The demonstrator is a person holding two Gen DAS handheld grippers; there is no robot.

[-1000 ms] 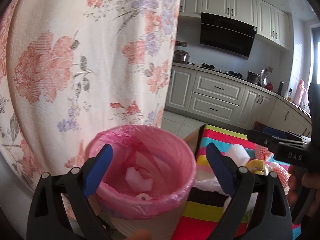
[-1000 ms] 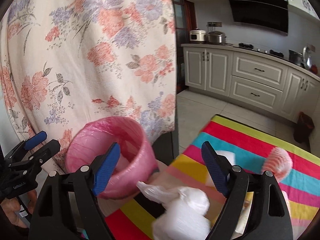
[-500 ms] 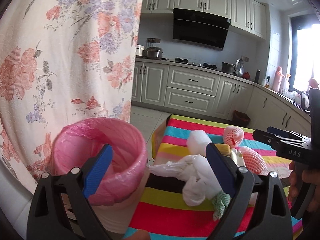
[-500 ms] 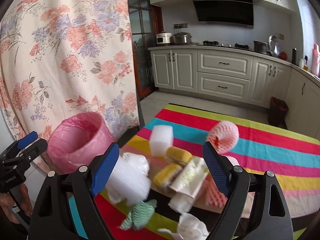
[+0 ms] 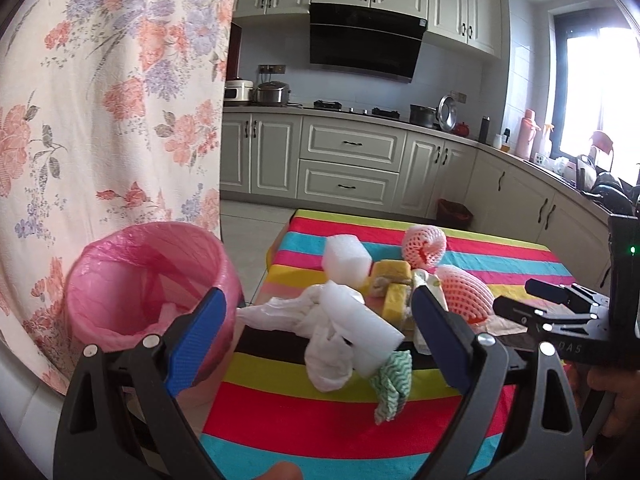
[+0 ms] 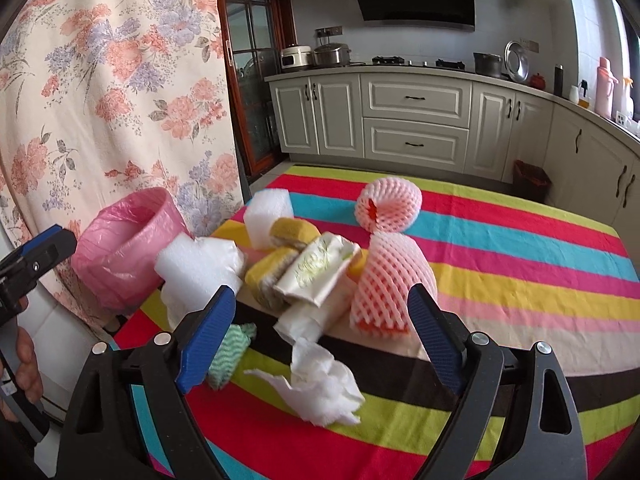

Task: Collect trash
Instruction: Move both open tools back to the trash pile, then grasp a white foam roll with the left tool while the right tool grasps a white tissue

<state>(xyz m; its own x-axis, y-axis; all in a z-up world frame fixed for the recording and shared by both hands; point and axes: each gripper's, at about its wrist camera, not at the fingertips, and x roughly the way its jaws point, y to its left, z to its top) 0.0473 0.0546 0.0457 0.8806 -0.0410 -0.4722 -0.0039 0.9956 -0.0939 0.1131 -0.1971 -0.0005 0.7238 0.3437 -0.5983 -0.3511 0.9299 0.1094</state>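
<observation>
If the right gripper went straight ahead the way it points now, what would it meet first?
Most likely the crumpled white tissue lying on the striped tablecloth, low between the open right gripper fingers. Behind it sit the tissue pack and pink foam fruit net; depth is uncertain.

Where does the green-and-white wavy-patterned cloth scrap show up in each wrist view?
Left wrist: the green cloth scrap lies lower centre on the striped tablecloth, just inside the left gripper's right finger.
Right wrist: the scrap sits lower left, partly behind the right gripper's left finger.
Shared landmark: the pink-lined bin, left of the table in both views.
</observation>
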